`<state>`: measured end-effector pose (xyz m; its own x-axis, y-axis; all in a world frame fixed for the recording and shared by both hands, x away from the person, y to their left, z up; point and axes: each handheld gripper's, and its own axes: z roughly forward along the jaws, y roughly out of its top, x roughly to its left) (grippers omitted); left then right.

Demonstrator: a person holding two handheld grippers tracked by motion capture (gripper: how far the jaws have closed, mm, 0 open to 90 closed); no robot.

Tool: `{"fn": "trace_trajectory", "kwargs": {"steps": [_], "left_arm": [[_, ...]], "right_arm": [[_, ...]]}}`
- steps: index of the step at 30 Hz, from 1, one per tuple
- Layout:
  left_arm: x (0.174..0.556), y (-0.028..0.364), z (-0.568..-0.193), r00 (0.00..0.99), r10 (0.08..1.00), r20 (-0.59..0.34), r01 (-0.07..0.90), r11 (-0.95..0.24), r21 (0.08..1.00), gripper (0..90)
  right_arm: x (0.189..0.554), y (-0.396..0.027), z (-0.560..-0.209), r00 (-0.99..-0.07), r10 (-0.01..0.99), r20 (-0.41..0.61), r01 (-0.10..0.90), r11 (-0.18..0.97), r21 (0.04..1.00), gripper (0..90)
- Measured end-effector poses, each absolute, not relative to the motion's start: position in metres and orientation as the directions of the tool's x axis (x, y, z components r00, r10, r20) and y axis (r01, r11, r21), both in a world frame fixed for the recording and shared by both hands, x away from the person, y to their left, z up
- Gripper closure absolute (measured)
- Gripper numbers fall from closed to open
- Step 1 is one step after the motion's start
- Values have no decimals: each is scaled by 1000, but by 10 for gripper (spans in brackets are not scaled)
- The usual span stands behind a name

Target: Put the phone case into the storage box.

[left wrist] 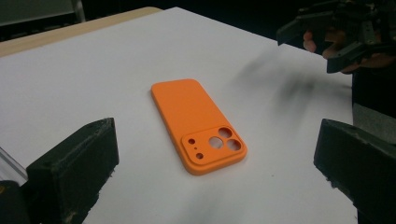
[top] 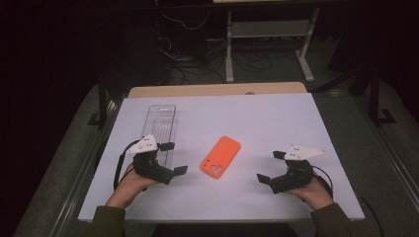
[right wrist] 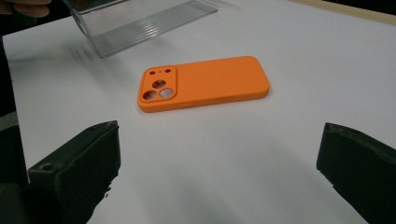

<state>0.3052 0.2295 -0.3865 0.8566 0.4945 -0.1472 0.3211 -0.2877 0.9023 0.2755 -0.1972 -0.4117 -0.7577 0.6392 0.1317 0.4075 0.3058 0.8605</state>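
Near the desk's (top: 276, 113) left edge lies a clear plastic tray (top: 160, 123), long and narrow, running from the far half toward the near edge. Over its near end, the left gripper (top: 174, 158) is held in the person's left hand (top: 131, 182); its jaws stand wide apart with nothing between them, pointing right toward the middle. In the left gripper view its two black jaws frame the orange phone case (left wrist: 198, 123) from either side without touching it. That case (top: 221, 156) lies flat on the white top around the middle of the desk, a little nearer the near edge, back side up, its camera cut-outs at the end closest to the person. Toward the desk's near right corner the right gripper (top: 271, 167) sits in the right hand (top: 314, 190), jaws likewise spread and empty, aimed left at the case and well apart from it.
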Motion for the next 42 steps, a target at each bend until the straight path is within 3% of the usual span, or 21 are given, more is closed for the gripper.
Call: {"fn": "trace_trajectory", "kwargs": {"steps": [42], "left_arm": [[326,200,-377,850,506,-147,324,-282,903,0]], "right_arm": [[275,-195,-416,-765,630,132,411,321,853,0]]}}
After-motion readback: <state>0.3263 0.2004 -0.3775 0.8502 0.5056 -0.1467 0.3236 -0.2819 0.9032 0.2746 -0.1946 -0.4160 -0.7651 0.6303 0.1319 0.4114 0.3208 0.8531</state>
